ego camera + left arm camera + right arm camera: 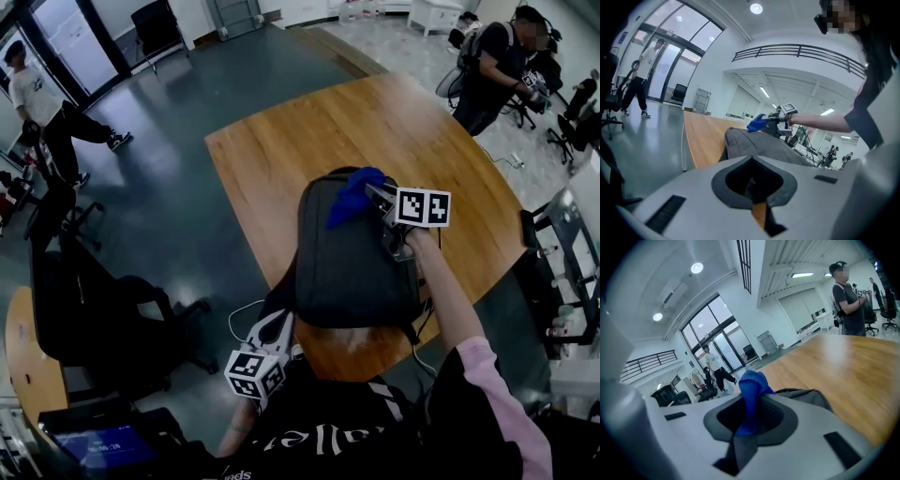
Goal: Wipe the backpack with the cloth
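A dark grey backpack [356, 253] lies flat on the round wooden table [309, 141], near its front edge. My right gripper [380, 200] hangs over the backpack's far end, shut on a blue cloth [356, 195] that droops onto the top of the bag. In the right gripper view the cloth [751, 385] sticks up out of the closed jaws [750, 416], with the backpack [806, 397] just beyond. My left gripper [278, 328] sits at the bag's near left corner. Its jaws [751, 180] are shut on dark fabric of the backpack [764, 145].
Black office chairs [94, 300] stand left of the table, and a white cable [239, 319] loops by my left gripper. One person [42, 103] walks at the far left; another [497, 66] stands beyond the table's far right edge. A shelf unit [572, 272] is on the right.
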`<action>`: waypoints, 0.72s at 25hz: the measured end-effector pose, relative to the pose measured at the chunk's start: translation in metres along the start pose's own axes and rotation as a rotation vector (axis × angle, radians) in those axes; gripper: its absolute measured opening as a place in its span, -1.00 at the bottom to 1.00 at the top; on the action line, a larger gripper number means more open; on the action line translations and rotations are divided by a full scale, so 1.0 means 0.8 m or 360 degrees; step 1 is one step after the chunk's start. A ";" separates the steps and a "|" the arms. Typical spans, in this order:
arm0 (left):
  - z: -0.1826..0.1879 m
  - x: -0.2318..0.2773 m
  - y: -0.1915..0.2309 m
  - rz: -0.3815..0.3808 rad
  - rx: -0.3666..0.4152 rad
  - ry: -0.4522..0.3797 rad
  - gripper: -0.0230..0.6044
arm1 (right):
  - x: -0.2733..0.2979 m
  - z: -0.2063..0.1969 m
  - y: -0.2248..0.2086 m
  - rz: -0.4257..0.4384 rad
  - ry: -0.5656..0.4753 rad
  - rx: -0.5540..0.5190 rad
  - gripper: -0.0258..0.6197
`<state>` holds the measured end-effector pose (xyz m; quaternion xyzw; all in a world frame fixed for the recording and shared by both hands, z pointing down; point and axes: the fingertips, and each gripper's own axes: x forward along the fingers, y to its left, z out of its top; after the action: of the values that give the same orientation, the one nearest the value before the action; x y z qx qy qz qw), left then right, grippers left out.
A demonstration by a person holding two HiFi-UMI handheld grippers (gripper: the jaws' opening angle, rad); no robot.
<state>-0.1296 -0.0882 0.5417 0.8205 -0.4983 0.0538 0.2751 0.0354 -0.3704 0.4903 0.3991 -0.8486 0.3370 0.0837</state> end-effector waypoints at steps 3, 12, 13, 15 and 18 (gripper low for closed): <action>0.000 0.002 -0.006 0.0035 -0.0004 -0.0007 -0.93 | -0.037 -0.001 -0.045 -0.0072 0.0001 0.0001 -0.75; -0.002 0.022 -0.073 0.0067 0.0020 -0.0061 -0.93 | -0.140 -0.030 -0.174 -0.0207 -0.0008 0.0099 -0.75; -0.003 0.025 -0.082 0.0066 0.0019 -0.0066 -0.93 | -0.149 -0.034 -0.186 -0.0218 -0.0006 0.0110 -0.75; -0.005 0.030 -0.090 0.0069 0.0013 -0.0070 -0.93 | -0.160 -0.041 -0.203 -0.0240 0.0008 0.0121 -0.75; -0.008 0.031 -0.090 0.0088 -0.0014 -0.0073 -0.93 | -0.165 -0.045 -0.214 -0.0260 0.0035 0.0115 -0.75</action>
<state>-0.0555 -0.0792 0.5273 0.8061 -0.5272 0.0405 0.2656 0.2442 -0.3433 0.5501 0.4660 -0.7996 0.3639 0.1056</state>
